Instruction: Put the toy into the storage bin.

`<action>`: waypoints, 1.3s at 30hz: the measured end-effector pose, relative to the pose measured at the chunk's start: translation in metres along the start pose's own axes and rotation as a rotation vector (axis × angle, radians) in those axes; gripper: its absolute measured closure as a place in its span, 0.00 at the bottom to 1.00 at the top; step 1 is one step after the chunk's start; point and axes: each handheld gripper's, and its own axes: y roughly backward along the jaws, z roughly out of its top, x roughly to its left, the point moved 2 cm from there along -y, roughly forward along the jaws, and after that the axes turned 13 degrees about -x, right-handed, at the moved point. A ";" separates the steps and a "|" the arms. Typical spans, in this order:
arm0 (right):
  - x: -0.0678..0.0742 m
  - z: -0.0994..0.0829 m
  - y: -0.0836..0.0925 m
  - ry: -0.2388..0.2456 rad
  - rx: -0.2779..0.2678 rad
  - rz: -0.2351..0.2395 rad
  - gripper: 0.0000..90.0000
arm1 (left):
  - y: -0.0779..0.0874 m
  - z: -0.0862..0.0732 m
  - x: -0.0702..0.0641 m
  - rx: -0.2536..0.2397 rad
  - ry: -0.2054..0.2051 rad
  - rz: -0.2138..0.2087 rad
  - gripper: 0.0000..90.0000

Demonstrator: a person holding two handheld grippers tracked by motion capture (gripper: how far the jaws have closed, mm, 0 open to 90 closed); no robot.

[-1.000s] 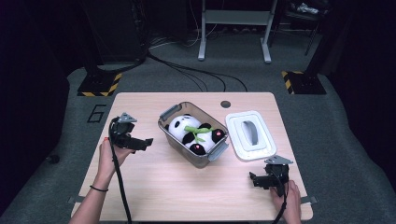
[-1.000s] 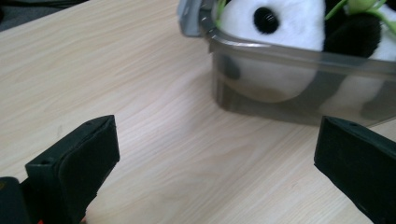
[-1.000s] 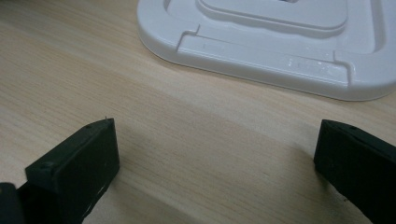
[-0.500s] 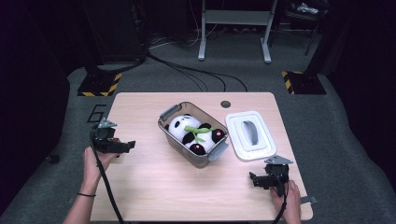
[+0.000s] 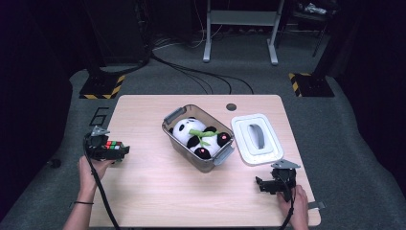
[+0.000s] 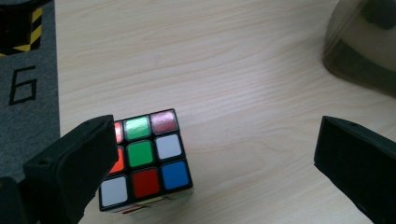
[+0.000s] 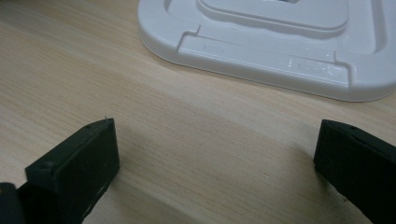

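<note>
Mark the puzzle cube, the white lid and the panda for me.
puzzle cube [image 6: 145, 156]: left gripper view, green centre tile of its top face.
white lid [image 5: 256, 139]: high view, its grey handle at the middle.
panda [image 5: 182, 130]: high view, white head inside the clear bin.

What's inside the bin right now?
The bin holds a panda plush with a green bamboo sprig on top. Whatever lies under the plush is covered.

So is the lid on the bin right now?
No, the white lid lies flat on the table beside the open bin, which holds a panda.
</note>
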 end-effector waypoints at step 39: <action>0.000 0.000 0.000 -0.003 -0.001 -0.001 0.00 | -0.031 -0.045 0.033 0.017 0.086 0.110 0.37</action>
